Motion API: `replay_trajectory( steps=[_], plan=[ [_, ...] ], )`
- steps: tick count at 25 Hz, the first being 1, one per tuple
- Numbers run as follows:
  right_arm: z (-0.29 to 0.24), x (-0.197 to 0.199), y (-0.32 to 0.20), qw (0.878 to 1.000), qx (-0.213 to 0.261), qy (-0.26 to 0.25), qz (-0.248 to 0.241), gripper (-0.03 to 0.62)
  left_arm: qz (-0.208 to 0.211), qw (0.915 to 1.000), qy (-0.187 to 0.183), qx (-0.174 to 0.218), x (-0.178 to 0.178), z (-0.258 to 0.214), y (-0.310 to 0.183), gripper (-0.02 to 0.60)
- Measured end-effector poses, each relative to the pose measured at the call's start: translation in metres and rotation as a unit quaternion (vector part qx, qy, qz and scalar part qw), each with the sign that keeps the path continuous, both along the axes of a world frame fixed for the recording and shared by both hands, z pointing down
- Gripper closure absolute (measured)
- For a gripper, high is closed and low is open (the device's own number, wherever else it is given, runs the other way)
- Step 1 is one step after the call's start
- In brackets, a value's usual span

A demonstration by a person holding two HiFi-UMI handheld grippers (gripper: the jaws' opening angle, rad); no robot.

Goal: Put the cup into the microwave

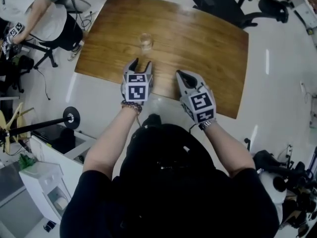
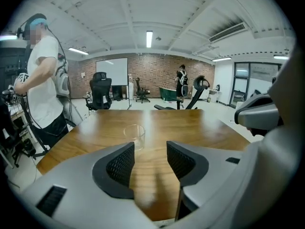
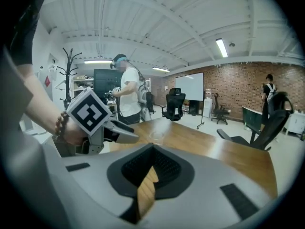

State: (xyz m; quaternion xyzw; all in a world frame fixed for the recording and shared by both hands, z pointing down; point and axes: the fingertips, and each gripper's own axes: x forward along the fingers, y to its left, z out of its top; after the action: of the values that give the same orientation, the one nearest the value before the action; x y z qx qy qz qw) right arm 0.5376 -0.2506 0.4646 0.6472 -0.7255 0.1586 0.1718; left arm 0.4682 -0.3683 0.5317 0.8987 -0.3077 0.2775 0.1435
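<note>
The cup sits upright on the table just ahead of the left gripper, whose jaws are spread with nothing between them, lined up for the grab I reckon, while the right gripper alongside is pinched together and empty, probably just spare.

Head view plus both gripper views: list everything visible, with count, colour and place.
cup: one, clear glass, upright on the table, beyond the left gripper.
table: one, brown wood, centre.
office chairs: several, black, floor beyond the table.
bystander: one, white shirt, by the table's far left corner.
whiteboard: one, white, before the brick wall.
distant person: one, dark clothes, near the brick wall.
left gripper: one, grey, open, empty, short of the cup.
right gripper: one, grey, shut, empty, over the table's near side.
</note>
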Motion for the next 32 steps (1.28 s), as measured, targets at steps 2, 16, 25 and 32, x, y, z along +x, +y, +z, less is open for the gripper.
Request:
replay_trajectory(
  steps=[2,16,25,32],
  plan=[
    [0.003,0.007,-0.006,1.0,-0.004,0.002,0.007,0.594,0.001,1.0,-0.008,-0.002,0.005,0.009,-0.012,0.369],
    [0.025,0.035,-0.044,0.998,-0.036,-0.01,0.052,0.594,0.006,0.9992,-0.035,-0.019,0.039,0.063,-0.073,0.218],
    [0.037,0.043,-0.057,0.996,-0.056,-0.02,0.068,0.594,0.012,0.9981,-0.053,-0.031,0.06,0.092,-0.092,0.173],
    [0.047,0.045,-0.063,0.995,-0.067,-0.022,0.074,0.594,0.027,0.9973,-0.061,-0.03,0.075,0.101,-0.098,0.173]
  ],
)
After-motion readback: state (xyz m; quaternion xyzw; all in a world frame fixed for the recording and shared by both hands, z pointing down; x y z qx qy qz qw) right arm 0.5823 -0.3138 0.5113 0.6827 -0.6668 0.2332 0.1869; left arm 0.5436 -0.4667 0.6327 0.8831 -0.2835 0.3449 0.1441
